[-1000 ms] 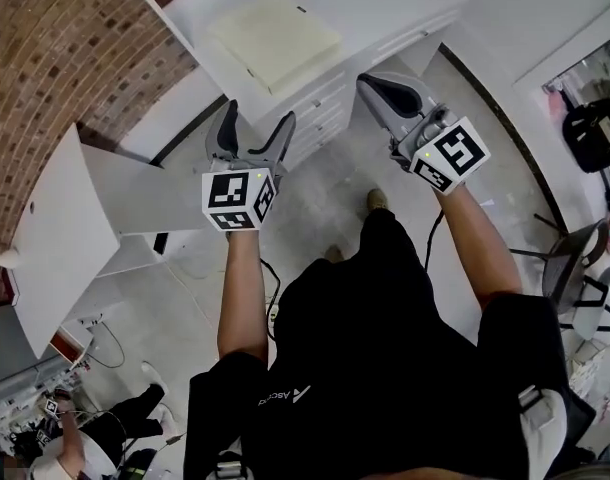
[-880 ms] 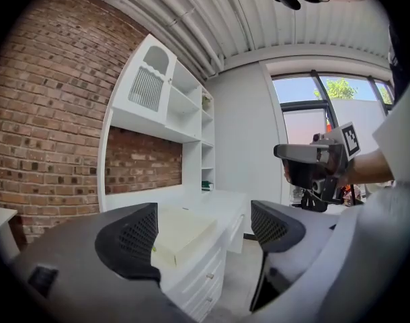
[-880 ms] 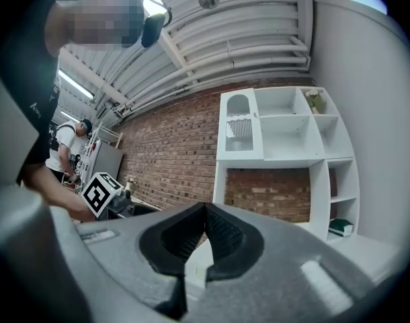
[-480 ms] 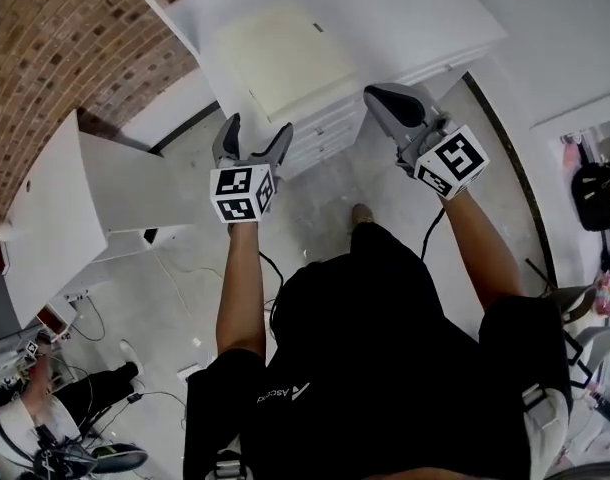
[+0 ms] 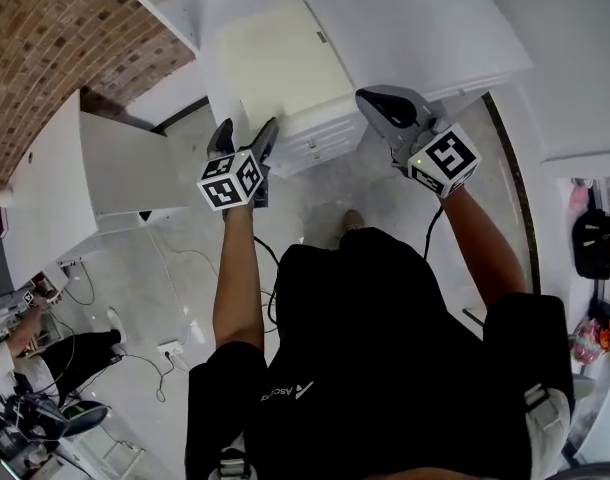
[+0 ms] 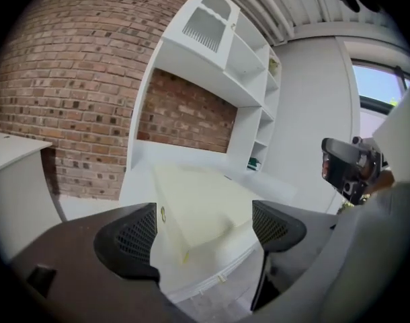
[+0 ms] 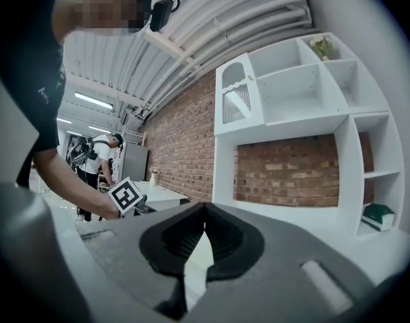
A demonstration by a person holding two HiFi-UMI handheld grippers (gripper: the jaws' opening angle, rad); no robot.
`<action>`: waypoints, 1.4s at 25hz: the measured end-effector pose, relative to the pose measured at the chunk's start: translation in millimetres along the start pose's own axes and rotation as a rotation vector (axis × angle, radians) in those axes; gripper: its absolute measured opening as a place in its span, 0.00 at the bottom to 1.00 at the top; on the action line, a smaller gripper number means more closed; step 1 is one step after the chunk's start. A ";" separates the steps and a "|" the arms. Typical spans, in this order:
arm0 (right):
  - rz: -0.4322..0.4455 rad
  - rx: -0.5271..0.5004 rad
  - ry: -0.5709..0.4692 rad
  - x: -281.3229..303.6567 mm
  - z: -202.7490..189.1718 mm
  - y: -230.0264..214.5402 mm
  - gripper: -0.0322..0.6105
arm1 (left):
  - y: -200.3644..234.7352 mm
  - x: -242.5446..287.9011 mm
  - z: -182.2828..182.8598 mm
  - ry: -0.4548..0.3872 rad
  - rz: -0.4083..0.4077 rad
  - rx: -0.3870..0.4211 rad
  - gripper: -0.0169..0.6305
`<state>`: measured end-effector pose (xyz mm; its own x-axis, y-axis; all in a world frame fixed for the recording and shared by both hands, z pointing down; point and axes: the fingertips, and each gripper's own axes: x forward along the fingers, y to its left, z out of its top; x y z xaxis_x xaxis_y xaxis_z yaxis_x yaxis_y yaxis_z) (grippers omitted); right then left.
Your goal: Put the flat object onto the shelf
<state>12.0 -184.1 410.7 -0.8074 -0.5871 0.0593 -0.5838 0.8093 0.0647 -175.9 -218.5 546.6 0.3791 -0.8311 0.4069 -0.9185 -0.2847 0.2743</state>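
Brick wall [image 5: 45, 38] fills the far left with a white side table [image 5: 45, 198] in front of it. Then comes the left gripper [image 5: 245, 133], hanging just short of the near-left corner of the flat object [image 5: 275, 58]. That's a pale cream slab lying flat on the white bench [image 5: 425, 28], above its drawers. The jaws on that gripper have just been opening and stand wide. In the left gripper view the slab's corner shows through the gap, but the pads aren't on it, so nothing is gripped. Further right, the right gripper [image 5: 377, 100] is fully closed on nothing, its jaws meeting tip to tip, just beside the slab's near-right corner at the bench's front edge. The shelf [image 7: 299, 93] is the white cubby unit against the brick behind the bench, with something green [image 7: 378, 214] in a lower right cubby. I'd call this the reach-in step, with the pickup not yet made. Next move, as I read it, is to get the left jaws around the slab's edge and close. It's wide and thin, so a single corner grip will probably let it sag or swing. The right gripper likely needs to open and take the other side before the lift toward a shelf opening big enough for it.
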 end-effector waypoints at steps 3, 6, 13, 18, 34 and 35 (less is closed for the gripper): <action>0.025 0.018 0.016 5.4 -12.6 -9.1 0.05 | 11.8 13.9 -5.7 0.031 0.033 -0.086 0.70; 0.038 0.024 0.037 13.3 -20.3 -13.4 0.05 | 21.6 24.6 -8.4 0.058 0.030 -0.143 0.70; 0.030 0.001 0.088 30.7 -35.7 -24.0 0.05 | 29.8 45.9 -14.1 0.112 -0.039 -0.268 0.70; 0.014 0.011 0.108 38.4 -44.8 -30.6 0.05 | 39.0 64.6 -14.1 0.161 -0.066 -0.292 0.70; -0.026 0.033 0.135 44.3 -61.2 -47.0 0.05 | 45.3 90.4 -23.0 0.230 -0.117 -0.351 0.58; -0.027 0.035 0.139 44.1 -63.1 -47.9 0.05 | 45.6 90.6 -22.9 0.230 -0.115 -0.348 0.57</action>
<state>9.9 -249.8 473.0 -0.7728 -0.6038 0.1956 -0.6100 0.7917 0.0337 -180.8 -295.8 615.9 0.5284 -0.6639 0.5292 -0.7911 -0.1588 0.5907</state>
